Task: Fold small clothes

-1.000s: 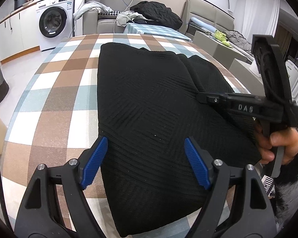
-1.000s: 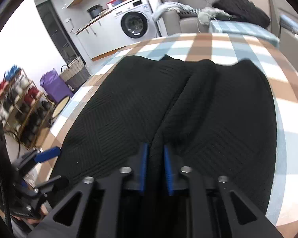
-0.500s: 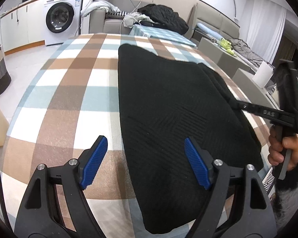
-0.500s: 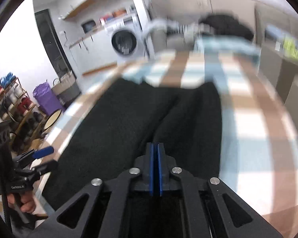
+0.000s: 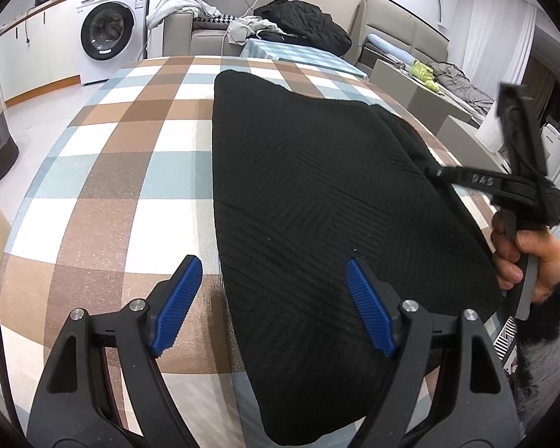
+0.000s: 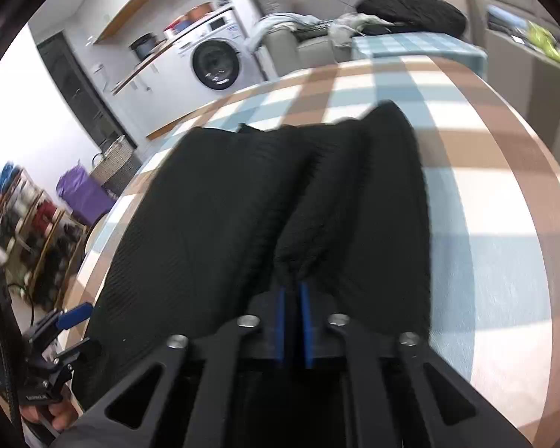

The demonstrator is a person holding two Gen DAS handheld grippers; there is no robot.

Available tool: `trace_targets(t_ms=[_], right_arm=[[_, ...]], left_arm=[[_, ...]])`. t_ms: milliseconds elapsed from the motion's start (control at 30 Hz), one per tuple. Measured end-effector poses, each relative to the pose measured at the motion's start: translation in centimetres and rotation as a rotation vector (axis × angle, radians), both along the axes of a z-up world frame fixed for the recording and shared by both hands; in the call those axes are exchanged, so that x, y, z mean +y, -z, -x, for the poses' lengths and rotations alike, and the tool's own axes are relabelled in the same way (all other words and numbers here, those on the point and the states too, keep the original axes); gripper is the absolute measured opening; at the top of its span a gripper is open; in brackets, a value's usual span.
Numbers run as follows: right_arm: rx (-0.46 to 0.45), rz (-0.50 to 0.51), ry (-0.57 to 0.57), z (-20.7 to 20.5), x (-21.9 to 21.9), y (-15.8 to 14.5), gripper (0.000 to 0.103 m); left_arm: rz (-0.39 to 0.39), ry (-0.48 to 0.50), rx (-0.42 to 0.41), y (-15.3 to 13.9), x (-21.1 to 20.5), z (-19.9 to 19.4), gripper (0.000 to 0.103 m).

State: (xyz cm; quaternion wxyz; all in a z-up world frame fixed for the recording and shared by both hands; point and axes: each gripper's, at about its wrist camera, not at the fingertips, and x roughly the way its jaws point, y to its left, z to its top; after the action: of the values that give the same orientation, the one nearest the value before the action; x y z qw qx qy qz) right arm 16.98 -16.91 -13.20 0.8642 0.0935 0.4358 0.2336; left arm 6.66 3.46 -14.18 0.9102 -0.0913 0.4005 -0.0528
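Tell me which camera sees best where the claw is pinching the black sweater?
The right wrist view. There the right claw is shut on a bunched ridge of the black sweater, right between its blue pads. The left wrist view shows the sweater's whole flat shape on the checked tablecloth, but that pinch is only seen sideways at the edge.

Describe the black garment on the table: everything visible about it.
The garment is black, with a knit-like texture of ribbed lines running in different directions. It lies spread on the checked tablecloth, its near end hanging over the table's front edge. Its right side is gathered into a raised fold, which the right tool pinches between its blue pads. The left tool hovers open above the near left edge, apparently not touching it. No sleeves, collar or label can be made out.
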Motion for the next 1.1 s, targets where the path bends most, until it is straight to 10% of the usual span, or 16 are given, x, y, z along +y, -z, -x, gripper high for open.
trace_targets(t_ms=[200, 367, 700, 800, 1100], right_arm=[[-0.186, 0.089, 0.068, 1.3, -1.4, -4.1, 0.005], [0.004, 0.107, 0.098, -0.9, -3.6, 0.1, 0.011], [-0.006, -0.014, 0.114, -2.8, -5.0, -0.4, 0.026], [0.001, 0.093, 0.166, -3.8, -5.0, 0.4, 0.026], [-0.054, -0.045, 0.07, 1.6, -5.0, -2.6, 0.028]], left_arm=[[0.016, -0.003, -0.009, -0.3, 0.3, 0.1, 0.078], [0.009, 0.001, 0.004, 0.1, 0.2, -0.2, 0.078], [-0.007, 0.018, 0.021, 0.7, -0.6, -0.5, 0.078], [-0.011, 0.014, 0.022, 0.7, -0.6, -0.4, 0.078], [-0.009, 0.029, 0.023, 0.8, -0.9, -0.4, 0.078]])
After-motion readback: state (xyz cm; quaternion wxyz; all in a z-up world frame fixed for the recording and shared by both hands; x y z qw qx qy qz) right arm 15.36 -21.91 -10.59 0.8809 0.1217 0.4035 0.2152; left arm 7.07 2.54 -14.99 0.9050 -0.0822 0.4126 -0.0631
